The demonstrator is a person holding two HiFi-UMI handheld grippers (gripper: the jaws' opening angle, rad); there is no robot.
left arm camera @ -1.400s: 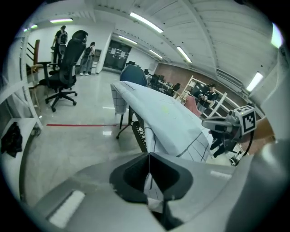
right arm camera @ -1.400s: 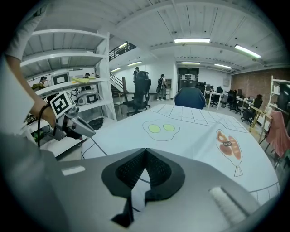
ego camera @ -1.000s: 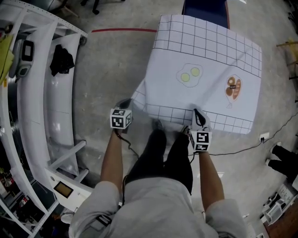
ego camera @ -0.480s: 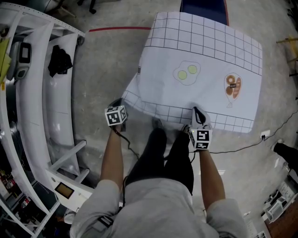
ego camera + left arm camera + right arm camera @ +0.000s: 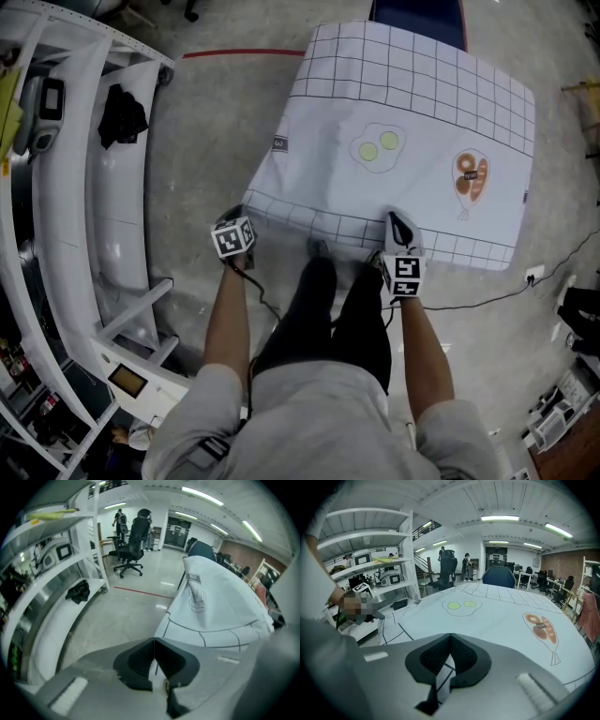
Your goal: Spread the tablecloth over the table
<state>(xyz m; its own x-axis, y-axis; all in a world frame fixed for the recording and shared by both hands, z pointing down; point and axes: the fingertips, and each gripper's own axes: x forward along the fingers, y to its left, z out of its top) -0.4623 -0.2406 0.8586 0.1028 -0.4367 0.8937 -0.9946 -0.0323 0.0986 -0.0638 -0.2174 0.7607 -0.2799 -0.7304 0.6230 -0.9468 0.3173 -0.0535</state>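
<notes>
Racks of white shelving fill the left of the head view. 1 shelf carries a black bundle, and a small screened device sits further left. Right of them, in the upper middle, the cloth lies over the table, which is hidden beneath it. It has a grid border, a print with 2 green circles near the centre and a brown print to the right. Its near left corner drapes off toward the floor.

The left gripper has its jaws closed tight on that corner. The right gripper pinches the near edge, with gridded fabric showing between its closed jaws. The person's legs stand between the 2 grippers, just beside that edge.

A blue chair sits at the far end. A red line marks the floor up and left of the cloth, and a cable trails across the floor at lower right. In the left gripper view an office chair stands well beyond, on open floor.
</notes>
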